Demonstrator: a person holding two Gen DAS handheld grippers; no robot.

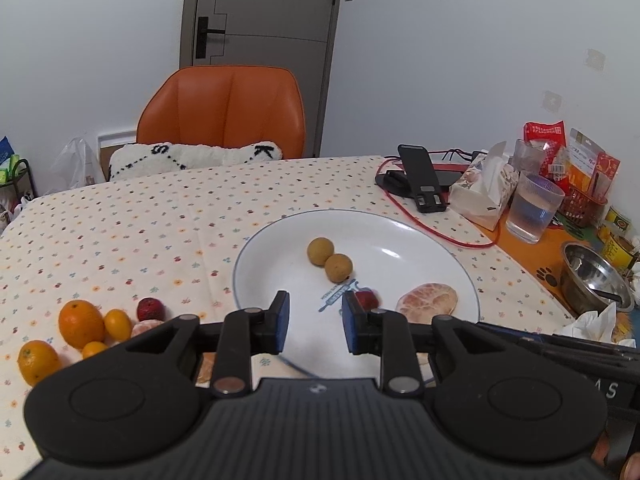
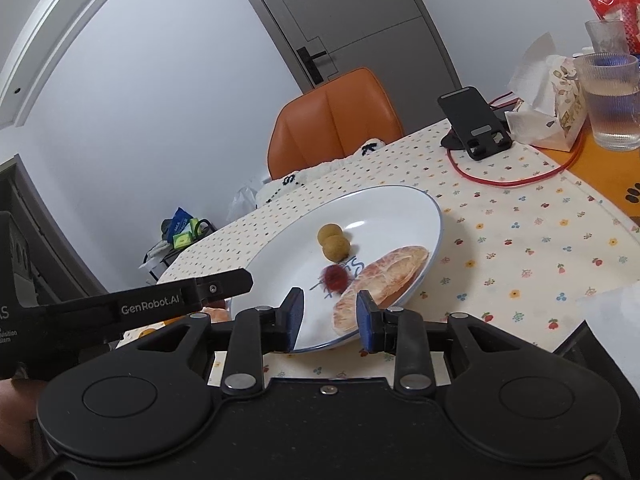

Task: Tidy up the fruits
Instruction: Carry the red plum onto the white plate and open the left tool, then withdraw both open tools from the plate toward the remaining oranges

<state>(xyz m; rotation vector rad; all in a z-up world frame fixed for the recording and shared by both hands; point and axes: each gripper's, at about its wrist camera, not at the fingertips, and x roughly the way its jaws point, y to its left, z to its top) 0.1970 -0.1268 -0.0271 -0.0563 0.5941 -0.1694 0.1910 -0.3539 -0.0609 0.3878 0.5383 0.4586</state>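
Left gripper (image 1: 314, 322): fingers spread, nothing between them, hovering over the near rim of the plate (image 1: 440, 240).
Right gripper (image 2: 329, 318): fingers spread, empty, above the plate's near edge.
Plate contents: two brown longans (image 1: 330, 259) touching each other beyond the left fingers; a red berry (image 1: 366, 299) just past the right-hand fingertip; a peeled citrus piece (image 1: 428, 300) right of it.
Loose fruit: oranges (image 1: 80, 322) and a red fruit (image 1: 150, 309) lie on the table (image 1: 120, 232), left of the left fingers.
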